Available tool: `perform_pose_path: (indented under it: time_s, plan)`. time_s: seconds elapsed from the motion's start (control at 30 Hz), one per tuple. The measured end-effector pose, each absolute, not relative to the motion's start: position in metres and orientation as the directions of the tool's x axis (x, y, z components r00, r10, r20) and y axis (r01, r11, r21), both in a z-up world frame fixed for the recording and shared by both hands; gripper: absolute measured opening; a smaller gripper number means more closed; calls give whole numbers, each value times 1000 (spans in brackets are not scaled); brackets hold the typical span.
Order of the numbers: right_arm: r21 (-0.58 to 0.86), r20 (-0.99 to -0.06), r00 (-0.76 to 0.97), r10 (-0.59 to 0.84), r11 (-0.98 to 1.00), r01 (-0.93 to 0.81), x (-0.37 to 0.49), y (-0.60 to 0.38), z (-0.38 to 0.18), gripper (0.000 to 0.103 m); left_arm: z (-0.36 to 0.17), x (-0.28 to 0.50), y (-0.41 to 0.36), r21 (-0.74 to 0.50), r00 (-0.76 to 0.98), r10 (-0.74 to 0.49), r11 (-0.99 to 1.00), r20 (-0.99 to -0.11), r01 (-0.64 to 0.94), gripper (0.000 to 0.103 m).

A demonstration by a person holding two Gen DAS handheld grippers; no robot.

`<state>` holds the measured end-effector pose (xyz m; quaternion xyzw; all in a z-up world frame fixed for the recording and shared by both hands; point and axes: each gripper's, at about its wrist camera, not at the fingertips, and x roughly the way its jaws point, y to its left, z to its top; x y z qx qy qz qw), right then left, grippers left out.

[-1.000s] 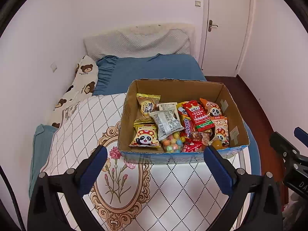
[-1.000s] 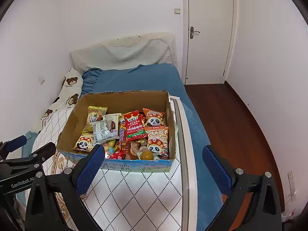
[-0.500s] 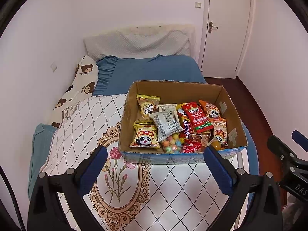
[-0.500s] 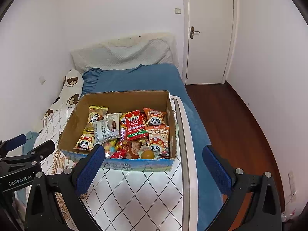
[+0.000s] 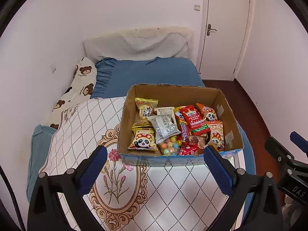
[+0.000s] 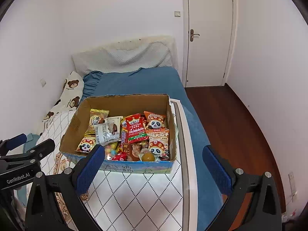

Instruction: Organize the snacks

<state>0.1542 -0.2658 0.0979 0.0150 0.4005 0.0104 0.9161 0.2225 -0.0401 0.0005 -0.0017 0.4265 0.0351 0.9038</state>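
Two tools, left tool [image 5: 154,165] and right tool [image 6: 154,165], released; one snack box [image 5: 179,158]; three panda packets.

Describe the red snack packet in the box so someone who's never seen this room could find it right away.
On the bed stands an open brown cardboard box full of snack packets. Right of its middle lies the red snack packet with a green band at its near end. Its neighbours to the right are orange panda packets, and a grey-white packet lies to its left; it alone is solid red with white print.
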Motion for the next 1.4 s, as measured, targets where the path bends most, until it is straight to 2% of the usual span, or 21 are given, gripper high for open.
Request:
perform_pose_path:
  time_s: [1.4]
  plan:
    - [47, -733, 679, 38, 999, -5, 143, -267, 98, 103, 1, 213, -38, 34, 634, 67, 997, -770, -65, 103]
